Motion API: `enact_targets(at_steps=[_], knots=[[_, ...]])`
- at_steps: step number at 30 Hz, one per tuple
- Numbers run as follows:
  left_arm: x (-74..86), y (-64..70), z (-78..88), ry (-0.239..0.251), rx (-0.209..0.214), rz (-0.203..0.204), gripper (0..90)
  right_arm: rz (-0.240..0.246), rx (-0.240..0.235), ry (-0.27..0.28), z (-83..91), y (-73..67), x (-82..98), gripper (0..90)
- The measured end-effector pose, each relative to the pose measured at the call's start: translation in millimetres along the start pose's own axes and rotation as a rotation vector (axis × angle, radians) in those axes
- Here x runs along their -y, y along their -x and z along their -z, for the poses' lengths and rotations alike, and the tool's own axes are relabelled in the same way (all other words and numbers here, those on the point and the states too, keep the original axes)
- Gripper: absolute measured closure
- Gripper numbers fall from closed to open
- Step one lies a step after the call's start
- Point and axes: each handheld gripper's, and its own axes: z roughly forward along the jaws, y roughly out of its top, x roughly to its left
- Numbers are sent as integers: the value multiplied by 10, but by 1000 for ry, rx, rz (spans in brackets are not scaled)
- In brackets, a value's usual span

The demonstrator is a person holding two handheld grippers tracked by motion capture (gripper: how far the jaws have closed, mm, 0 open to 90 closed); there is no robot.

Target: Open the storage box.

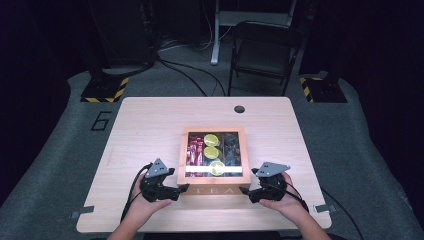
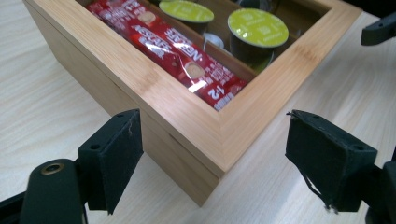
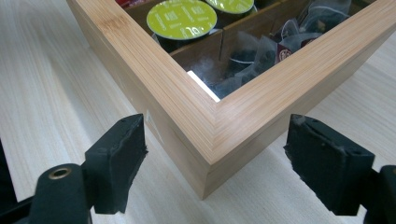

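Observation:
A bamboo tea box with a glass-paned lid sits shut on the near middle of the table. Through the pane I see red sachet sticks, green-topped capsules and dark tea bags. My left gripper is open at the box's near left corner, its jaws apart on either side of that corner without touching it. At the near right corner my right gripper is open too, straddling the corner with a gap at each pad.
The light wooden table has a cable hole at its far edge. Beyond it, on the grey floor, are a folding chair and two stands with yellow-black striped bases. The table's front edge lies just behind my hands.

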Motion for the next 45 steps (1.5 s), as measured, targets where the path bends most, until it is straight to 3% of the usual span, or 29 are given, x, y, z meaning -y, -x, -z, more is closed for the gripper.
enact_targets(at_steps=[5,8,9,11,15,19,20,26,29,36,42,45], knots=[[29,10,-44,-19,9,-7,197,-2,-2,-11,-62,3,30,242],[59,31,-108,-48,6,-31,208,8,1,-35,-114,-8,53,242],[70,42,-129,-55,0,-36,216,19,6,-34,-128,-2,57,245],[84,47,-159,-72,-21,-51,219,-3,8,-39,-142,-2,68,267],[103,37,-177,-67,-41,-55,271,-24,1,-60,-181,17,99,288],[104,24,-164,-65,-37,-57,288,-7,0,-70,-208,22,113,287],[106,22,-166,-61,-39,-56,290,-25,0,-75,-214,20,118,286],[101,10,-153,-62,-25,-46,294,-25,-6,-77,-211,28,120,292],[92,-4,-131,-51,-18,-37,306,-22,-5,-60,-196,27,114,295],[70,33,-114,-48,-39,-66,317,-34,-16,-16,-113,42,84,296],[55,4,-81,-29,1,-26,329,-47,-16,20,-73,41,63,351],[53,18,-85,-21,-10,-27,331,-65,-15,28,-62,36,57,359]])
